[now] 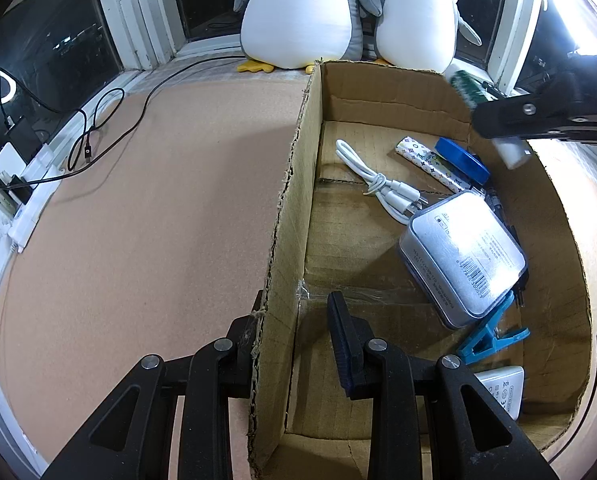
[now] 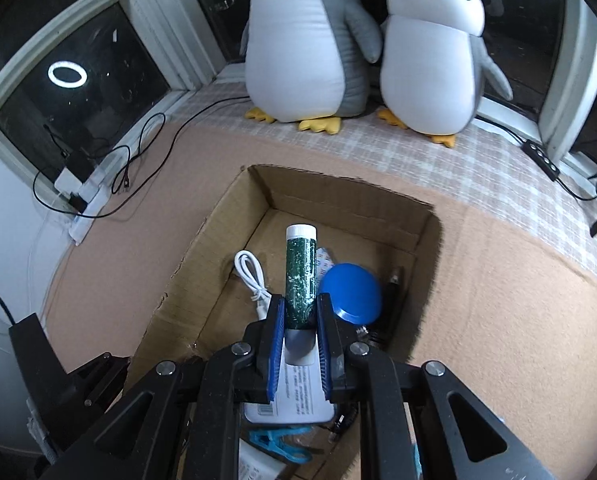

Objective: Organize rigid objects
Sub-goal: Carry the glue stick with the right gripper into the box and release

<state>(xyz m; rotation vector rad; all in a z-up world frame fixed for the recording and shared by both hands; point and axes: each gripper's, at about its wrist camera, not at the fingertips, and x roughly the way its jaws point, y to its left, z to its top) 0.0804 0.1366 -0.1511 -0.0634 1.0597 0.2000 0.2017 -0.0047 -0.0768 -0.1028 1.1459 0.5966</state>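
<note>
Green glitter tube (image 2: 301, 278): white-capped, clamped low on its body between the two blue-padded fingers of the right gripper (image 2: 301, 312), cap pointing away from the camera; it hangs over the open cardboard box (image 2: 338, 196), above the contents. In the left wrist view the tube (image 1: 467, 87) shows by the box's far right corner.
Right gripper: nearly closed, jaws pressed on both sides of the tube; seen from the left wrist view it (image 1: 538, 120) reaches in from the right edge over the box rim.
Left gripper (image 1: 294, 316): jaws part open and straddling the box's left wall (image 1: 294, 216), one finger outside, one inside; whether the pads press the cardboard cannot be told.
Box: sits on the tan desk (image 1: 158, 200), towards its right side.
Box contents: coiled white cable (image 1: 372, 182) near the far left corner; patterned white stick (image 1: 430, 162) and blue round lid (image 1: 462, 158) near the far wall; silver case with a barcode (image 1: 464, 252) tilted in the middle; blue clip (image 1: 494, 334) just under it; white charger (image 1: 504, 390) at the near right corner.
Far edge of desk: two plush penguins (image 2: 430, 56) by the window.
Left edge of desk: power strip (image 1: 30, 184) with black cables (image 1: 98, 128).
</note>
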